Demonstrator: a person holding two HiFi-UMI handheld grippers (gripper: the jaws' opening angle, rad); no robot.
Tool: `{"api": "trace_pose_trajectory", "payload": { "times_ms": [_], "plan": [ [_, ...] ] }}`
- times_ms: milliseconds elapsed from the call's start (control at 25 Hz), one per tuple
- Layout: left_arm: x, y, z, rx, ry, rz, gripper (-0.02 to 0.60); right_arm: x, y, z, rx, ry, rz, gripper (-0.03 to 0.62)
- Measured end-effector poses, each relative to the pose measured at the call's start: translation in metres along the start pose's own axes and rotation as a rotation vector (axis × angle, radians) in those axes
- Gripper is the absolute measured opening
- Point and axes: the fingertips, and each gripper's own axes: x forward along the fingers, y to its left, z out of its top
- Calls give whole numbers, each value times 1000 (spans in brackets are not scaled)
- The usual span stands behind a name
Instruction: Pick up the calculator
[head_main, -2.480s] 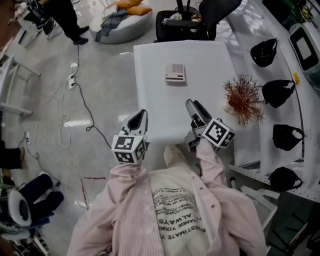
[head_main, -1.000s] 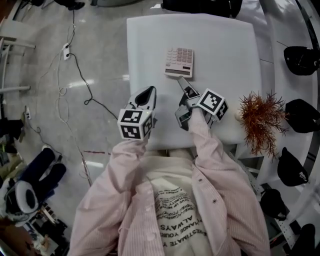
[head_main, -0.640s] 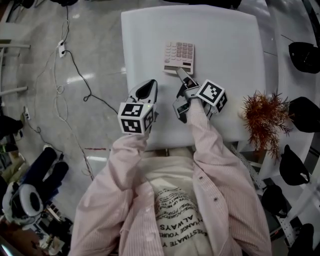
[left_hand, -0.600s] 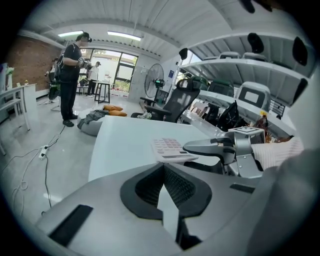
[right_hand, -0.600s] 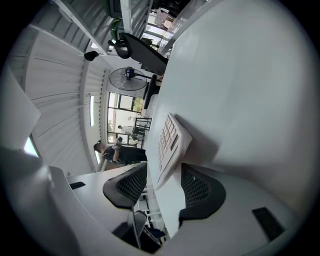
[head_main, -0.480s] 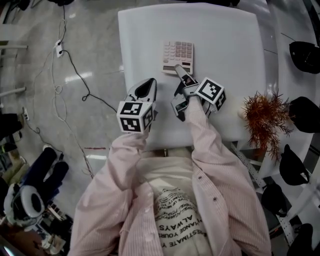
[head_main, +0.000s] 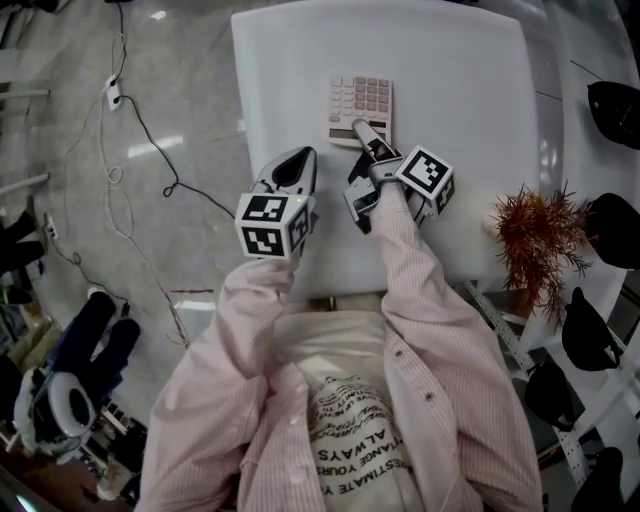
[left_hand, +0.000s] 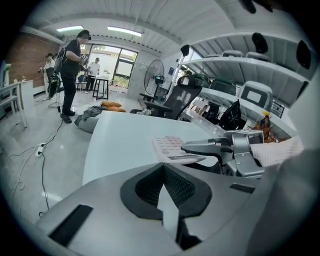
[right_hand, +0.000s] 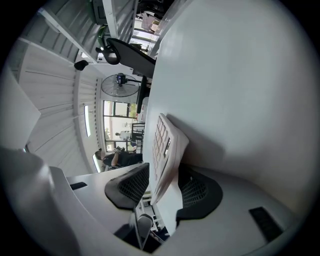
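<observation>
A light-coloured calculator (head_main: 360, 103) lies on the white table (head_main: 460, 120), display end toward me. My right gripper (head_main: 363, 138) is at its near edge, one finger over the display. In the right gripper view the calculator (right_hand: 167, 145) stands edge-on between the two dark pads (right_hand: 129, 186), with a gap still showing on one side; the jaws are closing. My left gripper (head_main: 299, 160) hovers left of the calculator with nothing in it, fingertips together. In the left gripper view the left gripper (left_hand: 162, 169) faces the calculator (left_hand: 170, 145) and the right gripper's finger (left_hand: 202, 146).
A reddish-brown dried plant (head_main: 530, 240) stands at the table's right edge. Black items (head_main: 612, 100) sit on the shelving to the right. Cables (head_main: 130, 150) trail over the floor on the left. An office chair (left_hand: 175, 97) and several people (left_hand: 70, 65) are beyond the table.
Both grippers have come forward and down toward the calculator. The right gripper's upper finger has slid onto the calculator's near edge, which now sits between its jaws.
</observation>
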Motion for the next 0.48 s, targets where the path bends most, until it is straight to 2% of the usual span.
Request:
{"api": "trace_pose_trajectory", "payload": {
  "times_ms": [200,480],
  "plan": [
    [1,3,-2,-9,3,2,2,-1,-7,0,1,-10,-34,112],
    [0,3,-5,-10,10,-2,2,-1,-6,1,96,-41,-18,81]
  ]
}}
